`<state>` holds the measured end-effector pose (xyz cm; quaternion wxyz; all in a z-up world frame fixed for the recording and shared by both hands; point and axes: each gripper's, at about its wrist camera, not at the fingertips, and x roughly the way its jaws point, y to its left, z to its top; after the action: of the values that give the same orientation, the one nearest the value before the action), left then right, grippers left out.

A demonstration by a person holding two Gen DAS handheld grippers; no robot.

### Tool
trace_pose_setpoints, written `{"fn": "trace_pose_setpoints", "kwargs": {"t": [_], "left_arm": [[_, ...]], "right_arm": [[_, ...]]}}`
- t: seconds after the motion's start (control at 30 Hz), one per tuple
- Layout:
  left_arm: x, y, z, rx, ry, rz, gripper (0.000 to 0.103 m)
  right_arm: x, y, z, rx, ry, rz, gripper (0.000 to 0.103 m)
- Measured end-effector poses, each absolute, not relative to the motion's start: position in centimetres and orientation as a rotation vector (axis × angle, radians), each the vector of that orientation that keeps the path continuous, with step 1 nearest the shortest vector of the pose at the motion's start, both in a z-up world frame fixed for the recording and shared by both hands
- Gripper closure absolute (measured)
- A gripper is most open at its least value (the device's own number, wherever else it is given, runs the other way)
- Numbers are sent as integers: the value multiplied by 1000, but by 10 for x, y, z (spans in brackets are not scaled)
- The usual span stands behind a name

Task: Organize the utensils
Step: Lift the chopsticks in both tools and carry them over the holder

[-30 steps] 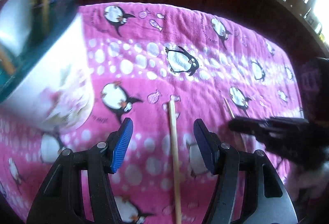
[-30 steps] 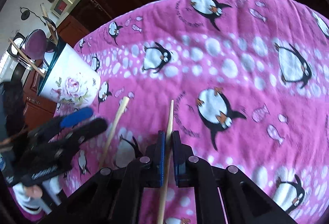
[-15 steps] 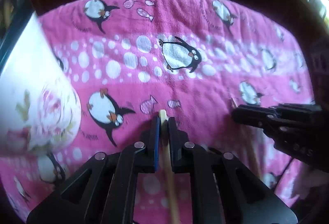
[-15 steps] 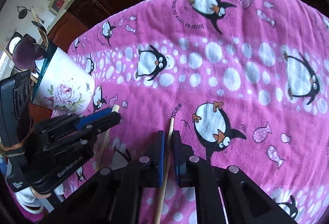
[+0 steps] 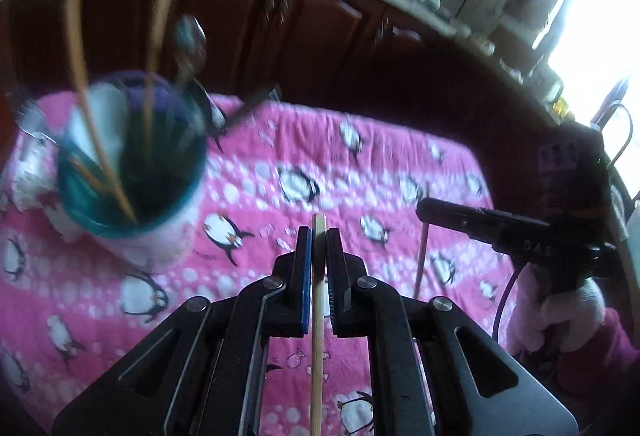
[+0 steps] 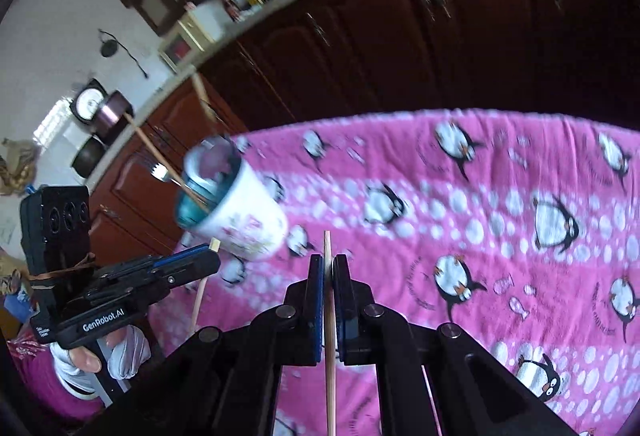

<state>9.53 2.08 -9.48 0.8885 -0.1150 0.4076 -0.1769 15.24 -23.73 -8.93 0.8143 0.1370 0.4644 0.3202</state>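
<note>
Dark wood cabinets (image 5: pixel 328 35) fill the background under a pale counter edge, with a bright window (image 5: pixel 592 7) at the far right of the left wrist view. Below them a pink blanket (image 6: pixel 500 236) printed with penguins and white dots covers the worktop. On its left part stands a white cup (image 6: pixel 244 220) with a rose print and a teal inside, blurred in both views; it holds several utensils, among them wooden sticks (image 5: pixel 80 83) leaning out over the rim, a fork (image 6: pixel 160 171) and a spoon (image 5: pixel 190 43). The left gripper (image 5: pixel 319 268) is above the blanket, just right of the cup, its fingers (image 5: pixel 305 276) pressed together on a wooden chopstick (image 5: pixel 319 300); the square tip of the stick shows just past the fingertips and the shaft runs back between them toward the camera. The right gripper (image 6: pixel 329 300) is likewise clamped on a second chopstick (image 6: pixel 329 340), thinner at its far end, which points toward the base of the cup. In the right wrist view the left gripper appears at lower left, labelled GenRobot.AI, in a gloved hand (image 6: pixel 108 356), with its chopstick hanging down below the fingers. In the left wrist view the right gripper shows at right, its chopstick slanting down toward the blanket.
</note>
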Motion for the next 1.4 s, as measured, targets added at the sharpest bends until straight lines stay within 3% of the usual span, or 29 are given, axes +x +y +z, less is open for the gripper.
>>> {"fn": "trace_pose_setpoints", "kwargs": {"t": [0.5, 0.83, 1.4], "left_arm": [[109, 159, 19, -296, 427, -86, 97], [154, 193, -6, -384, 311, 43, 97], [151, 162, -50, -244, 160, 142, 97]], "right_arm": [[164, -181, 17, 349, 824, 871, 99], [195, -130, 60, 299, 739, 897, 99], [222, -73, 2, 189, 804, 895, 99]]}}
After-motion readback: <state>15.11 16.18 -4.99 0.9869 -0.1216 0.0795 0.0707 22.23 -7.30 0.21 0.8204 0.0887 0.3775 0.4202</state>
